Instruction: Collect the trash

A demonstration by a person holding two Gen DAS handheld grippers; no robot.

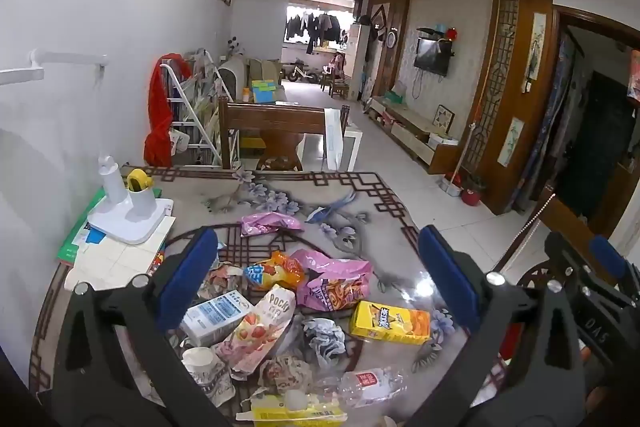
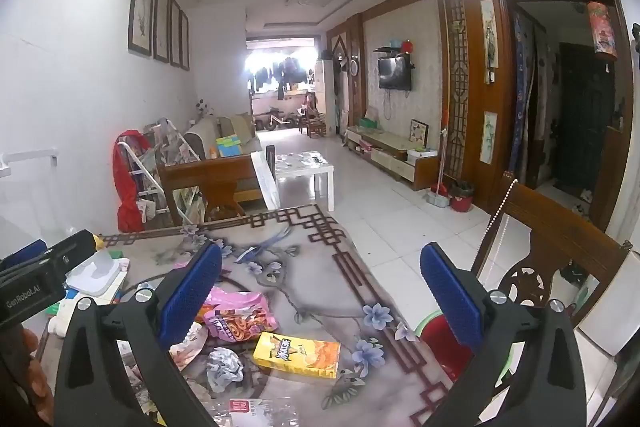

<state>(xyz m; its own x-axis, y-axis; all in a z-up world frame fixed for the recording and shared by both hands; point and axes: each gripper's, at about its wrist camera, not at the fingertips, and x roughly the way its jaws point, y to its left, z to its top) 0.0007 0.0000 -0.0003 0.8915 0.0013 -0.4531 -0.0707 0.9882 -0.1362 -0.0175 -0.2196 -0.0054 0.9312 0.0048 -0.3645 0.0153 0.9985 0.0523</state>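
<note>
A heap of trash lies on the flower-patterned table (image 1: 360, 195). It includes a yellow snack box (image 1: 390, 321), a pink snack bag (image 1: 332, 283), an orange bag (image 1: 276, 269), a Pocky wrapper (image 1: 260, 327), a milk carton (image 1: 216, 315), crumpled paper (image 1: 324, 337), a crushed clear bottle (image 1: 368, 383) and a paper cup (image 1: 202, 363). My left gripper (image 1: 320, 275) hovers open above the heap, holding nothing. My right gripper (image 2: 320, 295) is open and holds nothing, above the yellow snack box (image 2: 298, 353) and the table's right edge. A red bin (image 2: 444, 347) with a green rim sits below that edge.
A white lamp base (image 1: 128, 203) with a yellow tape roll stands on books (image 1: 116, 251) at the table's left. A wooden chair (image 2: 556, 255) is at the right of the table. Beyond the table are a wooden bench (image 1: 272, 123) and tiled floor.
</note>
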